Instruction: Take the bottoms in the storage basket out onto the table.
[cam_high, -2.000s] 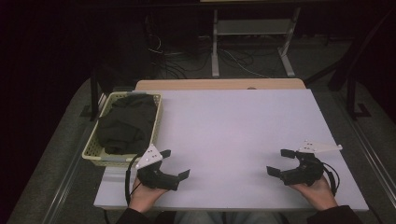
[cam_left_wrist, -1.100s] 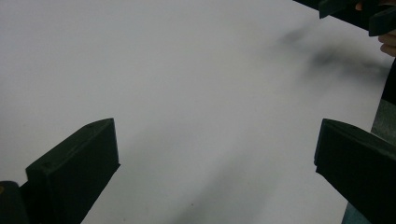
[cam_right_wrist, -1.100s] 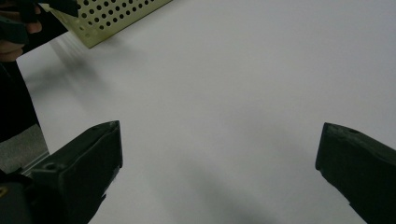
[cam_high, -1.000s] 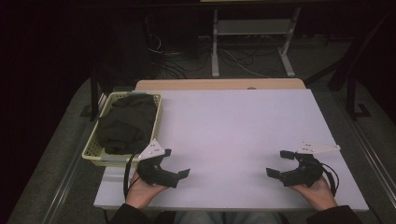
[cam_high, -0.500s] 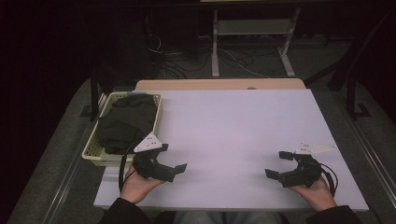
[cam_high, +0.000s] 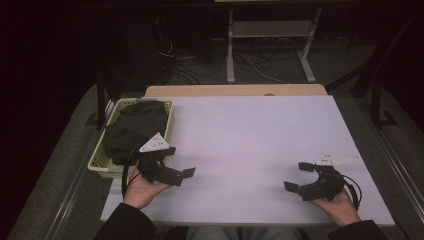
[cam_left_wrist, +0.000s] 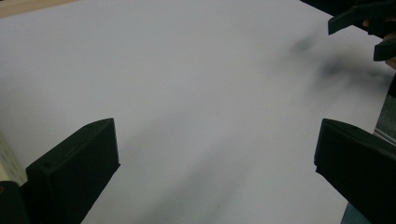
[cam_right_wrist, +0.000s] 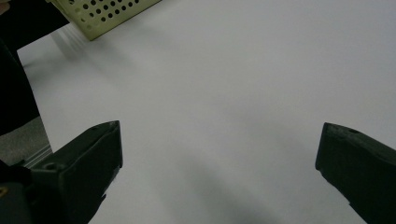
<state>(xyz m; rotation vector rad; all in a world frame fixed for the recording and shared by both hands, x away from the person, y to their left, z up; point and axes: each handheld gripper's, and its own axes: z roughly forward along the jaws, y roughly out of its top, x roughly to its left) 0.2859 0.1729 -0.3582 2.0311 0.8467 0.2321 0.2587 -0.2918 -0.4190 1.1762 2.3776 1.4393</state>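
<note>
- I am working at a wide white rectangular table (cam_high: 250, 145), bare across its middle, in a dark room with cables on the floor behind.
- The dark cloth bundle (cam_high: 131, 131) is lying in the pale perforated plastic basket (cam_high: 168, 120) at the table's left edge, its long axis running away from me.
- My left tool (cam_high: 181, 167) is hovering just beside the basket, jaws wide, holding nothing; it is much the nearer.
- My right tool (cam_high: 297, 176) is waiting well apart, also wide and holding nothing.
</note>
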